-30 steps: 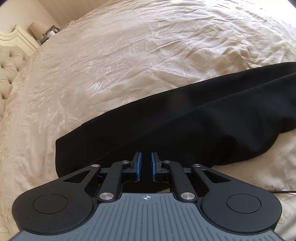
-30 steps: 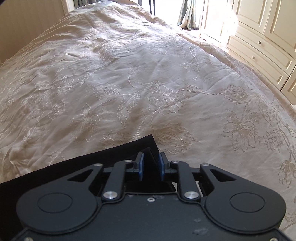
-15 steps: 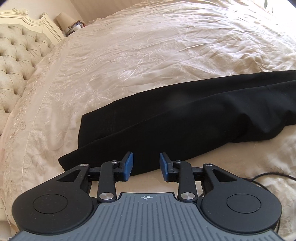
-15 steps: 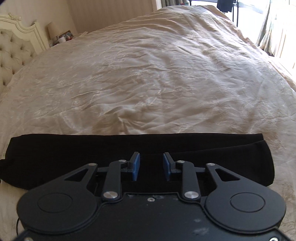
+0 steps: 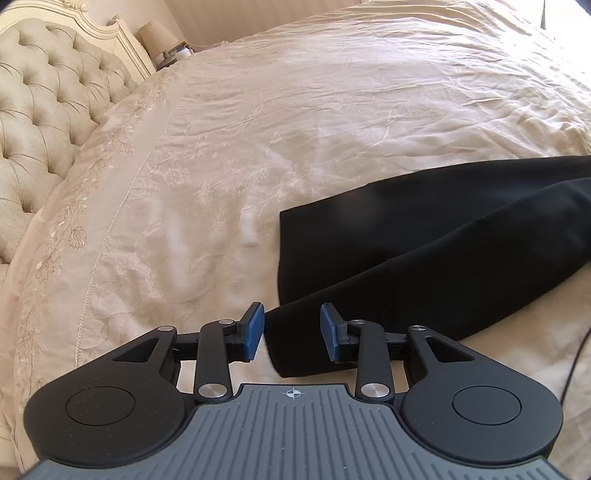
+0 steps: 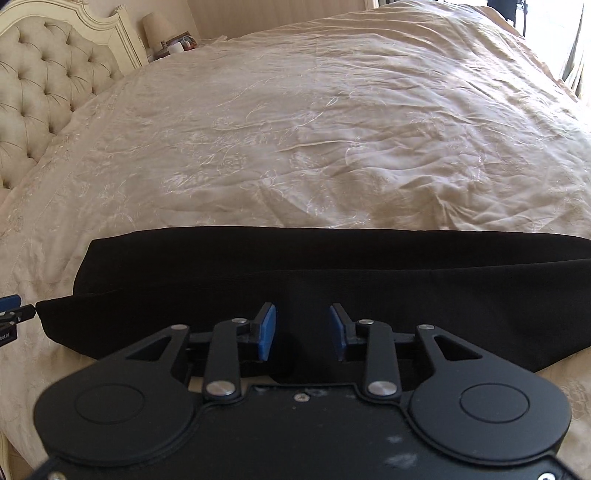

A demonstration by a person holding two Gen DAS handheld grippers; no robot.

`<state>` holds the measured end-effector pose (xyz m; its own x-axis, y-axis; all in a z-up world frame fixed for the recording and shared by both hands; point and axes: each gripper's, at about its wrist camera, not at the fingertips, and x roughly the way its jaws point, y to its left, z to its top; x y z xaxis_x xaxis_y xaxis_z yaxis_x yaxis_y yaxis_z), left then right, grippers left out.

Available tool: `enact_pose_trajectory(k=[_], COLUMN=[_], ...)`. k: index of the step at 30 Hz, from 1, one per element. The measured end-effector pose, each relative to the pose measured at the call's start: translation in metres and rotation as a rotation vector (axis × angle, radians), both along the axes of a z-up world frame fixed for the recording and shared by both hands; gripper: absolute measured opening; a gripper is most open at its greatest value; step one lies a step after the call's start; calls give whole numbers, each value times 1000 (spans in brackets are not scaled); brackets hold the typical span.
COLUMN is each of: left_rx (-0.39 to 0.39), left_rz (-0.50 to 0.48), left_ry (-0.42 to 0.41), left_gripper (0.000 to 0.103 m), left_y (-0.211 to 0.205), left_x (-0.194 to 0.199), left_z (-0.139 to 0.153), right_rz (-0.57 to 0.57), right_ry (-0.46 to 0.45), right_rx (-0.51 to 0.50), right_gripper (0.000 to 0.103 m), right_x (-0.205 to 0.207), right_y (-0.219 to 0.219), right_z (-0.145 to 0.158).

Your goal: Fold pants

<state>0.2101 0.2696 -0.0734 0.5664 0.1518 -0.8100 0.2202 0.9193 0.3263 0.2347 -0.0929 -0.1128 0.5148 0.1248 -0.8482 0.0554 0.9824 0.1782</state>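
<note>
Left wrist: left gripper (image 5: 291, 332) spread wide, empty, over pants (image 5: 424, 240) corner

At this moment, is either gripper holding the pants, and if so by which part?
Nothing is held. The left gripper is open at the end of the black pants, and the right gripper is open over their middle.

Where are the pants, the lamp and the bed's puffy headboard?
pants (image 6: 295, 273): right wrist view, middle of the black cloth.
lamp (image 5: 157, 35): left wrist view, on its shade.
headboard (image 5: 44, 110): left wrist view, on the buttoned padding.
</note>
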Motion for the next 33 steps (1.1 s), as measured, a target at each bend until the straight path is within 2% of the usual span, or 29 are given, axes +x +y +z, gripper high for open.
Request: enact_pose_trajectory(k=[3,6,12,13,15,16,17,19,22,26,33], left_rx=[-42,-151,-302,-306,-310,-306,-279,-278,-318,-303,-293], left_rz=[-5,-18,-44,-40,-32,-25,-10,-5,-18,-41,-12], left_ry=[22,84,187,187,173,157,140,121,88,84,95], left_gripper=[34,39,42,45,44,33,15,9,6,5,5], left_y=[26,48,55,53,52,51,51,54,56,51,50], left_x=[8,17,34,37,40,41,44,48,52,56,54], left_z=[-7,-18,-45,-47,-50,-51,-52,-47,-35,-32,-41], right_rz=[5,15,59,70,107,126,143,173,208,307,707], right_ry=[12,18,22,23,23,23,23,27,29,15,-19], right_rx=[-6,-17,-44,-51,-69,-82,-95,-116,-125,-141,-204], right_gripper=[35,36,36,37,37,37,38,38,39,40,43], right_x=[2,4,5,6,9,11,12,16,23,39,74], right_y=[25,43,62,63,68,69,71,73,75,79,94], right_z=[-1,0,4,3,2,2,1,-1,-4,-11,-31])
